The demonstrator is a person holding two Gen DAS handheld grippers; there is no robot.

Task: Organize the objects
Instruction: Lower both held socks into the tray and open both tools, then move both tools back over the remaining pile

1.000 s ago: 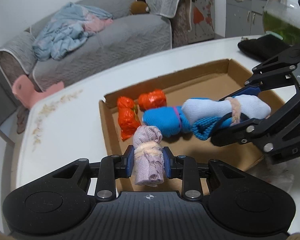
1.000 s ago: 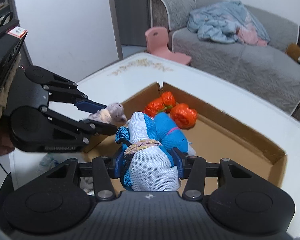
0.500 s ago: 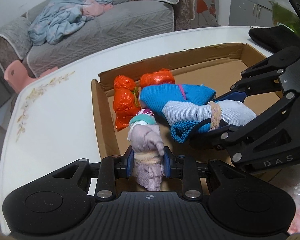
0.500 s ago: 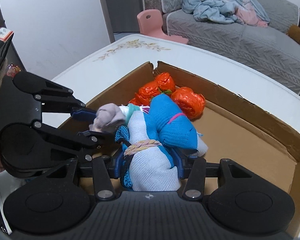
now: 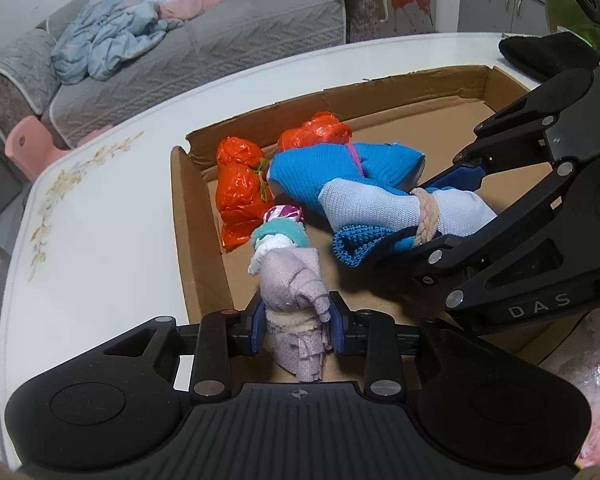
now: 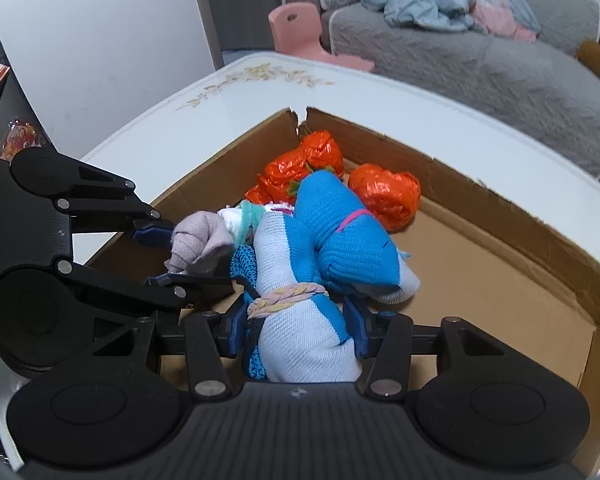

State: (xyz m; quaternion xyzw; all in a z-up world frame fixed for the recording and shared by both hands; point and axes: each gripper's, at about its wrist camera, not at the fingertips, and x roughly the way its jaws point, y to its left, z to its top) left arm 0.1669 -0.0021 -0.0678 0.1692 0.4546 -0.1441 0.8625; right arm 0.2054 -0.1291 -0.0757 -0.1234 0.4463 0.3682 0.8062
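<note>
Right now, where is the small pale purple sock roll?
In the left wrist view, the pale purple sock roll sits low and centre, between the opening jaws of the left gripper, over the cardboard box's left corner, near the orange bundles.

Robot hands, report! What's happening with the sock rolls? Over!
Left gripper opening around lilac roll. Right gripper clamps white-blue roll. Both over cardboard box. Nothing blocking.

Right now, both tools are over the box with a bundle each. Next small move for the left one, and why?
Probably finish opening the left tool and lift away. Its jaws are already opening around the lilac bundle, which stands inside the cardboard box beside the orange bundles.
</note>
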